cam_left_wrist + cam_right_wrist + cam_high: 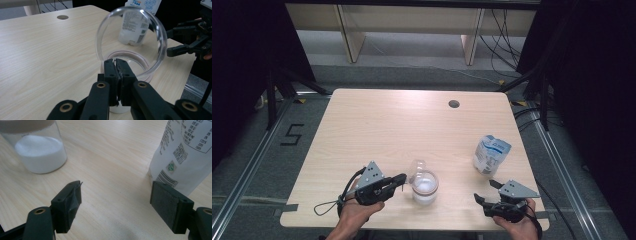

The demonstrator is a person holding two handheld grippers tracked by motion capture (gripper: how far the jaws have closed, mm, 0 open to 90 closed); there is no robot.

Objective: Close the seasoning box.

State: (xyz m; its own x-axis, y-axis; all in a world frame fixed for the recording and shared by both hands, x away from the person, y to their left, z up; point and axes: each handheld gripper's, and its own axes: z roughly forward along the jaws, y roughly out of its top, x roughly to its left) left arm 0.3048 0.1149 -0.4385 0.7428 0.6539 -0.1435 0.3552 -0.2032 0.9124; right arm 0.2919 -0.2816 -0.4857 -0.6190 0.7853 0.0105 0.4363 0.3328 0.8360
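A clear glass jar (425,189) holding white powder stands near the table's front edge, its round clear lid (417,168) hinged up behind it. My left gripper (402,179) is shut, its tips at the jar's near rim (146,65); the left gripper view shows the jaws (116,62) pressed together below the raised lid (160,37). Whether they pinch anything I cannot tell. My right gripper (486,191) stands open at the front right, with bare table between its jaws (116,195). The jar (37,150) lies to its left and a white pouch (185,152) to its right.
The white printed pouch (491,155) stands upright near the table's right edge. A round cable hole (454,104) sits at the back of the wooden table (377,130). Beyond the table are floor rails and cables.
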